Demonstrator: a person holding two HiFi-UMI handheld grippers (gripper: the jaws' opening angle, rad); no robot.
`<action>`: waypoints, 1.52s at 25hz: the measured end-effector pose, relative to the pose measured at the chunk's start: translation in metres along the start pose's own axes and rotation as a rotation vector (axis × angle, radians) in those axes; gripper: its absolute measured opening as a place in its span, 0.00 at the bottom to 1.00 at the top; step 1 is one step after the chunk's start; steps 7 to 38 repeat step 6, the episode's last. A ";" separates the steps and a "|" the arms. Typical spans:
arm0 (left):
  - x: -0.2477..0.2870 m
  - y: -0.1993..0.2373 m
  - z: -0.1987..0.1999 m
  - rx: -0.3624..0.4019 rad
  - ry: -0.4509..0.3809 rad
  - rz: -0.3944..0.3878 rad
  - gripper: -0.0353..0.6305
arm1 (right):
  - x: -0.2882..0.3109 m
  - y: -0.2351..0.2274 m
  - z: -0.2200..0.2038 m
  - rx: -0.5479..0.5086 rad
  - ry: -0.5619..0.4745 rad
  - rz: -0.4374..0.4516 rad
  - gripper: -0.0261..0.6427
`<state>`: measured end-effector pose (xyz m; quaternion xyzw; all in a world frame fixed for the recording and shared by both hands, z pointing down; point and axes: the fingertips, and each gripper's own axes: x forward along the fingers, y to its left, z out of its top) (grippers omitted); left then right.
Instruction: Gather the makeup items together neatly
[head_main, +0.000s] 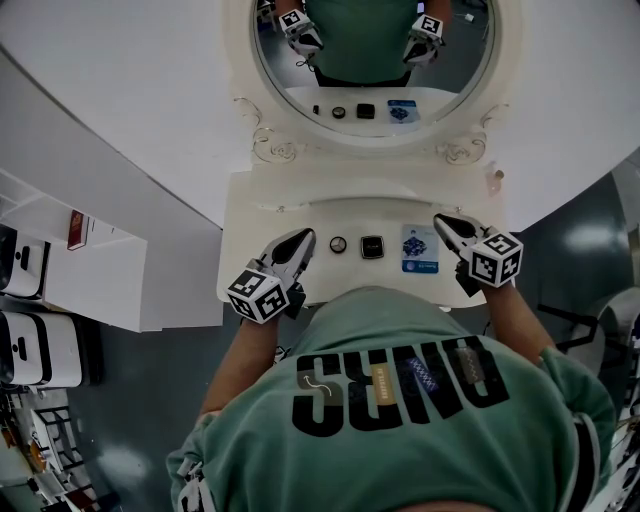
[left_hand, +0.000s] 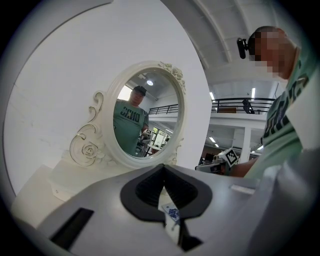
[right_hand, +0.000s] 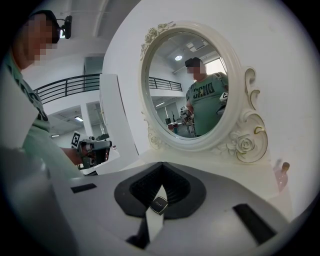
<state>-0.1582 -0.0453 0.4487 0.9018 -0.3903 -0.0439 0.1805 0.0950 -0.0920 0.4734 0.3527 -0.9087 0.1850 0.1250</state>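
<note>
Three makeup items lie in a short row on the white worktop (head_main: 262, 222), with the black compact (head_main: 372, 247) in the middle. A small round item (head_main: 338, 244) sits just beside the compact on the side of the left gripper (head_main: 303, 238). A blue-and-white packet (head_main: 420, 248) lies near the compact on its other side, toward the right gripper (head_main: 442, 221). None of the three touches another.

Both grippers hover at the ends of this row, the left one just beyond the round item and the right one at the packet's far edge. The jaws of each are pressed together with nothing between them. In the left gripper view, the packet (left_hand: 172, 213) shows through the slot below the closed jaws. In the right gripper view, the compact (right_hand: 159, 204) shows the same way.

Behind the compact stands an oval mirror (head_main: 237, 60) in an ornate cream frame. A small bottle (right_hand: 281, 175) stands well apart from the compact, at the frame's foot on the right gripper's side.
</note>
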 end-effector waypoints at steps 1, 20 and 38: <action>0.000 0.000 0.000 -0.002 0.000 0.001 0.07 | 0.000 0.000 0.000 0.000 0.000 0.001 0.03; 0.002 0.002 -0.001 -0.006 0.001 0.002 0.07 | 0.002 -0.001 -0.001 0.004 0.004 0.003 0.03; 0.002 0.002 -0.001 -0.006 0.001 0.002 0.07 | 0.002 -0.001 -0.001 0.004 0.004 0.003 0.03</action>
